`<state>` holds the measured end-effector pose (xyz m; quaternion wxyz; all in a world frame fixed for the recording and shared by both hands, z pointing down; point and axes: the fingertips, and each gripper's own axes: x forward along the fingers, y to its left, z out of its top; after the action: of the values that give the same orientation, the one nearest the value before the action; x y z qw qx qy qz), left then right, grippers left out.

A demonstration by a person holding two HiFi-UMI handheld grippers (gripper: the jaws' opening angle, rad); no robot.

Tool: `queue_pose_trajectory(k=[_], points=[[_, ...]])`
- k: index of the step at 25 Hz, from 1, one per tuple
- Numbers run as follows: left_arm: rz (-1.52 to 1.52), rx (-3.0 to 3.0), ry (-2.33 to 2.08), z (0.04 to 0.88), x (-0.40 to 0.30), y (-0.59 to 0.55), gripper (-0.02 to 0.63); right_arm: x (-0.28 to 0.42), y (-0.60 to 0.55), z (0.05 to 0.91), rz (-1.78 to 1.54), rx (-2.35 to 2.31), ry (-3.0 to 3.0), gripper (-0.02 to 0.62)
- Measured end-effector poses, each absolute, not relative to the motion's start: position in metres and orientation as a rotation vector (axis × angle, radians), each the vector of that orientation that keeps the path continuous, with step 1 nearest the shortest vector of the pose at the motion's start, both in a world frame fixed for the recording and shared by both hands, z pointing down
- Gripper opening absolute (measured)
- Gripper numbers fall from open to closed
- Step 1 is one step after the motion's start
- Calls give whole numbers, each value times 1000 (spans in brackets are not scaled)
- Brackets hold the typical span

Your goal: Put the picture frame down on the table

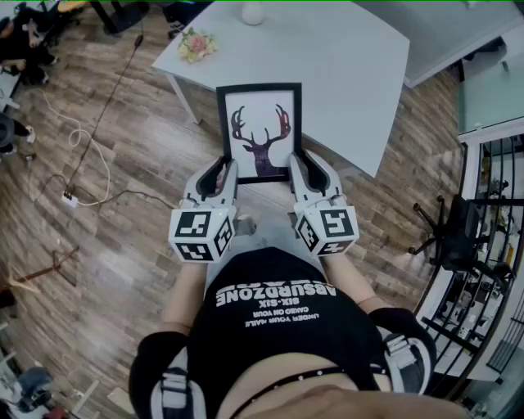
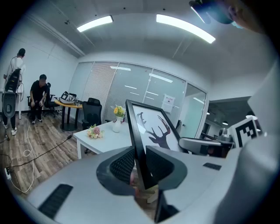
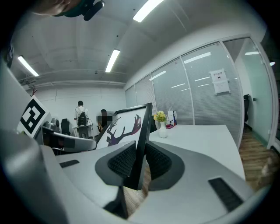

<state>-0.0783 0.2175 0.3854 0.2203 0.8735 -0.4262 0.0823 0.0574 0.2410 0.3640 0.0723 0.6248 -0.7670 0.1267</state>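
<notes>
A black picture frame (image 1: 259, 131) with a deer-antler print is held up in the air between both grippers, just over the near edge of the white table (image 1: 344, 65). My left gripper (image 1: 225, 173) is shut on the frame's lower left edge (image 2: 136, 144). My right gripper (image 1: 296, 170) is shut on the lower right edge (image 3: 141, 140). In both gripper views the ribbed pads (image 2: 120, 164) press the frame's thin black side from either face. The print (image 3: 122, 127) faces up toward the head camera.
On the table's far side lie a small flower bouquet (image 1: 196, 45) and a white vase (image 1: 252, 11). Wooden floor with cables (image 1: 90, 155) spreads to the left. A black office chair (image 1: 458, 233) and shelving stand at the right. Two people (image 2: 26, 98) are at the room's far end.
</notes>
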Motion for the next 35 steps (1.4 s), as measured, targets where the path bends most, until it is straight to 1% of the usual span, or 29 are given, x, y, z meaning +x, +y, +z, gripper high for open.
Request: queue_pose_trajectory(k=[19,26,35], points=[[200,2437,-1146,383,-72,196,92,65,221,364,418,1916,-2305,86],[200,2416,-1176,383,-62,120,92,75,143,365,412,1880,-2338,86],[211,2433,-1189,379,-29,20,92,109,44,366,428,1892,-2351,86]])
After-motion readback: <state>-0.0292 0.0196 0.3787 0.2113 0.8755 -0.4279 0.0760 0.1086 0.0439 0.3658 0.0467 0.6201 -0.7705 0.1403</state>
